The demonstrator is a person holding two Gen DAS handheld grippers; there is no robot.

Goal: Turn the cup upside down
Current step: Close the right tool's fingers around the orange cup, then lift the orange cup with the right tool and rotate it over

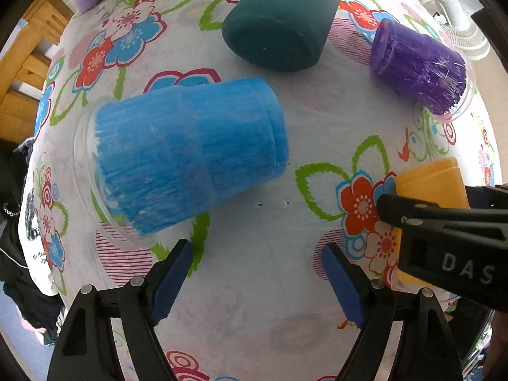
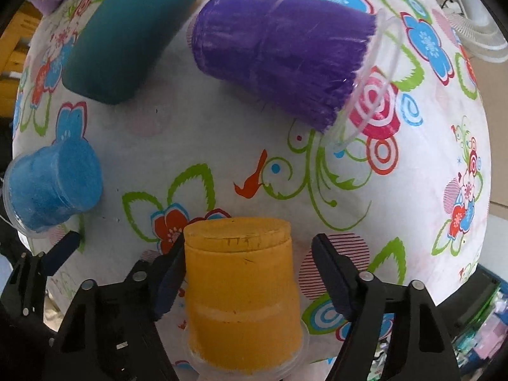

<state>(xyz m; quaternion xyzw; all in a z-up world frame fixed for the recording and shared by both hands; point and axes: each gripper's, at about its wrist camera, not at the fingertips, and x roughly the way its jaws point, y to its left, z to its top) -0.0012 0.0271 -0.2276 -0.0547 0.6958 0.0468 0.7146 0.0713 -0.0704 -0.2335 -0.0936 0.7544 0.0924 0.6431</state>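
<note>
A yellow cup [image 2: 243, 289] stands upside down on the flowered tablecloth, rim down, between the fingers of my right gripper [image 2: 249, 273]. The jaws are open; the left pad is close to or touching the cup, the right pad stands apart. In the left wrist view the yellow cup [image 1: 435, 181] shows at the right behind the right gripper's body. My left gripper [image 1: 257, 281] is open and empty above the cloth. A blue cup [image 1: 190, 155] stands upside down just ahead of it to the left; it also shows in the right wrist view [image 2: 52, 187].
A purple cup [image 2: 282, 54] with a clear rim and a dark teal cup [image 2: 127, 35] stand upside down farther back; both show in the left wrist view, teal [image 1: 279, 22] and purple [image 1: 416, 63]. A white fan [image 1: 460, 22] stands beyond the table's far right edge.
</note>
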